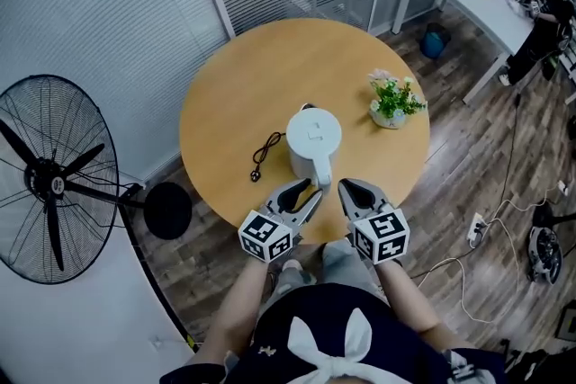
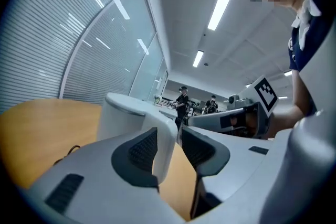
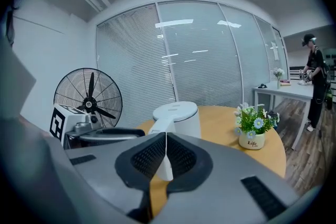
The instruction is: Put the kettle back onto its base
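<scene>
From my seat, the round wooden table (image 1: 225, 112) fills the head view, with a black pedestal fan (image 1: 54, 180) standing on the floor off its left edge. The white kettle (image 1: 313, 135) stands upright near the table's middle, its handle (image 2: 167, 139) turned toward me; I can't make out whether its base is under it.

My left gripper (image 1: 306, 191) has its jaws apart with the handle standing in the gap. It is close to one pad (image 2: 142, 152), and daylight shows on the other side. My right gripper (image 1: 353, 189) is just beside it, its pads (image 3: 152, 157) pressed together on nothing, with the handle beyond them.

A small flower pot (image 3: 253, 140) sits well to the kettle's right, lettered "Life". A black cord and plug (image 1: 265, 156) lie on the table left of the kettle.
</scene>
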